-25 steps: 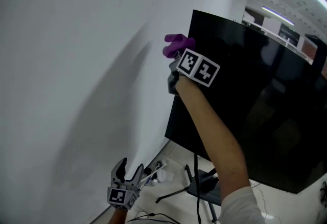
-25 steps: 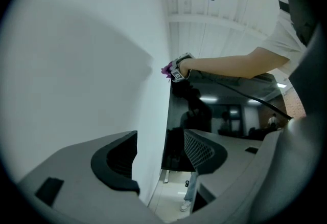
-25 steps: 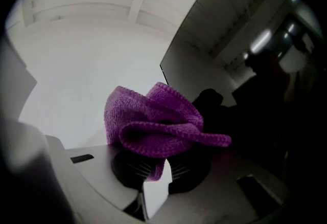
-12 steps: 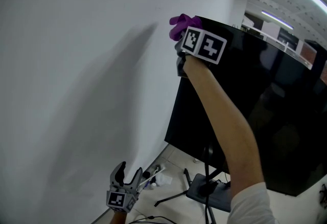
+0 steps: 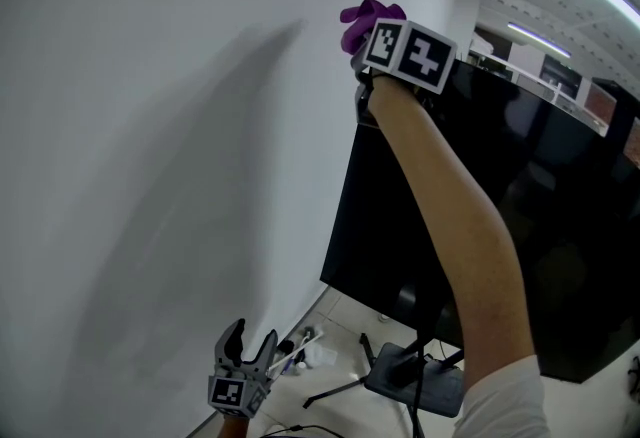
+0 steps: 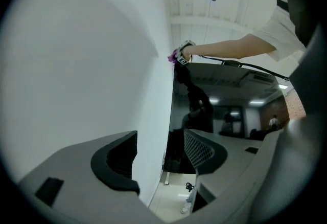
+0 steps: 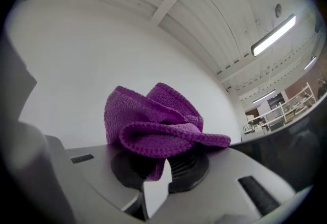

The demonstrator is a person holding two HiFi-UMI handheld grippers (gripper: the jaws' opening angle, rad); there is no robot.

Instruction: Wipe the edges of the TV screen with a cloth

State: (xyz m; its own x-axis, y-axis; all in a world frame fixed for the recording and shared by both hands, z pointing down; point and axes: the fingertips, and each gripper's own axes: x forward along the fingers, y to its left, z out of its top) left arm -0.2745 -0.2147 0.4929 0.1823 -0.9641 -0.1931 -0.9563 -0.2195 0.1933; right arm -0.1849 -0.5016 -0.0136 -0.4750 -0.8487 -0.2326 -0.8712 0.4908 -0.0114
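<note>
The black TV screen (image 5: pixel 530 216) stands close to a white wall. My right gripper (image 5: pixel 369 38) is raised to the TV's top left corner and is shut on a crumpled purple cloth (image 5: pixel 367 20). In the right gripper view the cloth (image 7: pixel 158 123) bulges out above the shut jaws of that gripper (image 7: pixel 156 166). My left gripper (image 5: pixel 250 348) hangs low near the floor, open, with nothing between its fingers. From the left gripper view, the open gripper (image 6: pixel 161 151) looks up at the TV (image 6: pixel 230 110) and the cloth (image 6: pixel 172 57).
The white wall (image 5: pixel 150 126) runs along the TV's left edge, leaving a narrow gap. The black legs of a stand (image 5: pixel 345 378) and its grey base (image 5: pixel 412 376) sit on the floor under the TV. Small white items (image 5: pixel 308 346) lie by the wall.
My right gripper has carried the purple cloth up along the TV's left edge to the top corner. The left gripper has stayed low and open.
</note>
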